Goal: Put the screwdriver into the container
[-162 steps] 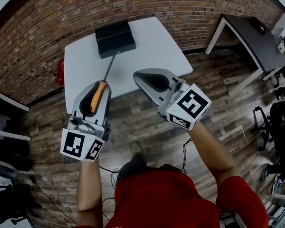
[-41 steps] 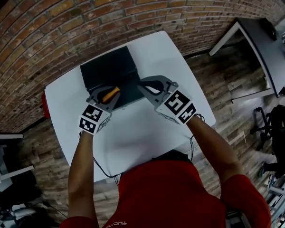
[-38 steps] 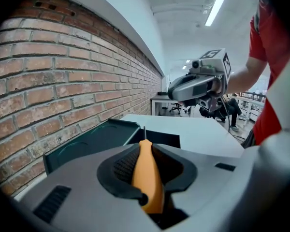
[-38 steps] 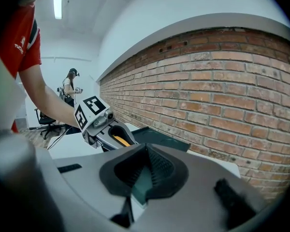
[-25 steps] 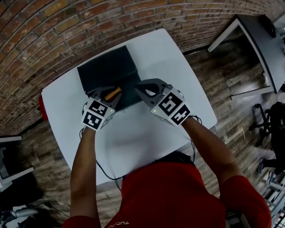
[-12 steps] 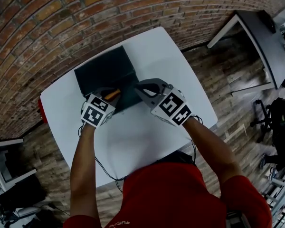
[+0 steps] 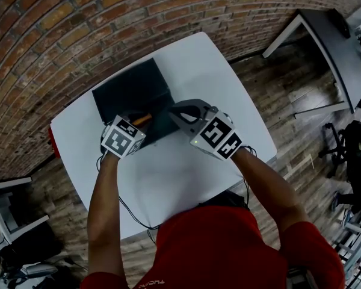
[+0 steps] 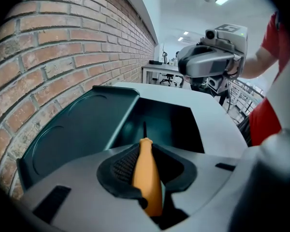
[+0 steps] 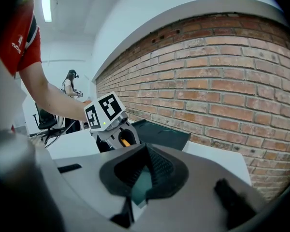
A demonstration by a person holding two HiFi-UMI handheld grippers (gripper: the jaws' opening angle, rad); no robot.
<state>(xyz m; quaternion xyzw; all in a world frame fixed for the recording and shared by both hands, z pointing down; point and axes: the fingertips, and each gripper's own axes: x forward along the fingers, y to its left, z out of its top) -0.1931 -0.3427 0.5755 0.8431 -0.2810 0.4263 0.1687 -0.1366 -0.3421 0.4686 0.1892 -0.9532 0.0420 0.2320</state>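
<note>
Orange-handled screwdriver (image 8: 147, 178) clamped in the left gripper (image 8: 145, 148), shaft pointing into the open black container (image 8: 181, 127) on the white table (image 7: 168, 182), right gripper (image 9: 144, 151) just beside, jaws together, empty.

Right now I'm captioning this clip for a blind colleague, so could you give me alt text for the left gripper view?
The left tongs grip an orange-handled screwdriver, its shaft pointing into an open black container on a white table. The container's lid lies open toward a brick wall on the left; the right tongs hover at upper right.
</note>
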